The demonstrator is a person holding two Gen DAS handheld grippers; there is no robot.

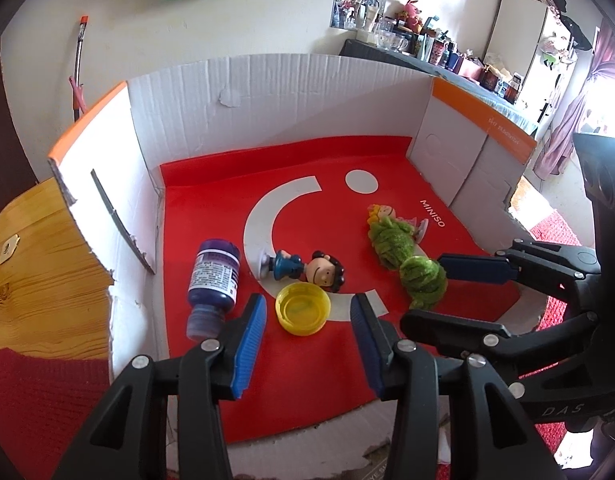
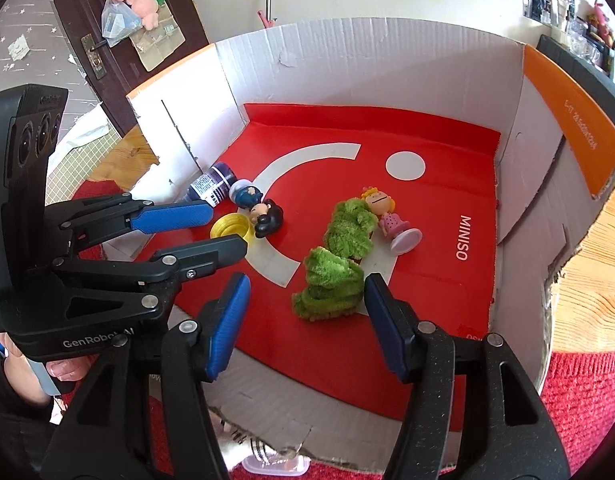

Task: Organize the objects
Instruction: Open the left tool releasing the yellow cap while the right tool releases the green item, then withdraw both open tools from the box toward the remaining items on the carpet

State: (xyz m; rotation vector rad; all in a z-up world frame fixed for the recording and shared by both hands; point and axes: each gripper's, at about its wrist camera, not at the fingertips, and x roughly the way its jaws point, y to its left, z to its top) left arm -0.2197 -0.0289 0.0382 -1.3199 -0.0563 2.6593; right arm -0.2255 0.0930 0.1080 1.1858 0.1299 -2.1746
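A white cardboard box point(image 1: 267, 96) with a red MINISO sheet point(image 1: 307, 376) on its floor holds the objects. My left gripper point(image 1: 307, 336) is open, its blue pads on either side of a yellow cap point(image 1: 303, 308) that lies open side up. A purple bottle point(image 1: 213, 280) lies on its side to the left. A dark-haired boy figurine point(image 1: 307, 270) lies behind the cap. My right gripper point(image 2: 303, 320) is open around a green fuzzy bundle point(image 2: 331, 284). A second green bundle point(image 2: 349, 228) and a pink girl figurine point(image 2: 387, 216) lie beyond it.
The box stands on a wooden table point(image 1: 39, 264) with a red cloth point(image 2: 583, 396) at the near side. The box walls point(image 2: 519, 184) rise on three sides; the near wall is torn low. A cluttered shelf point(image 1: 447, 52) runs along the back wall.
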